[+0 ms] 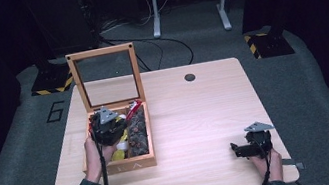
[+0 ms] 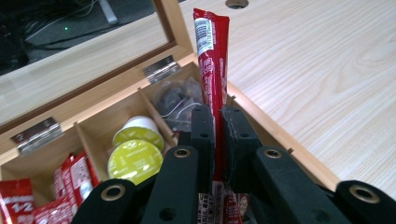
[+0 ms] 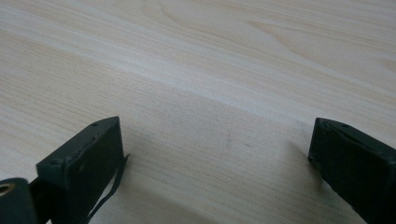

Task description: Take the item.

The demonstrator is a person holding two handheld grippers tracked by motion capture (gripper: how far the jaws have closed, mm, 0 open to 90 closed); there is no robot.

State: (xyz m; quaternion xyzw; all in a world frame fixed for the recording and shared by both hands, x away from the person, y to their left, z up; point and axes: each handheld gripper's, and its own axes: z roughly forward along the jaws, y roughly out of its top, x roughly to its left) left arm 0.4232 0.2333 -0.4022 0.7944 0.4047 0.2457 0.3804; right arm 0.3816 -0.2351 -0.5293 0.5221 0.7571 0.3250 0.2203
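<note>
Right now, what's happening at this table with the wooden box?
A person at the table holds a gripper in each hand. The left gripper is over the open wooden box, shut on a red stick packet that stands upright from it. The box also holds yellow-green capsules and more red packets in other compartments. The right gripper rests open over bare table, holding nothing.
</note>
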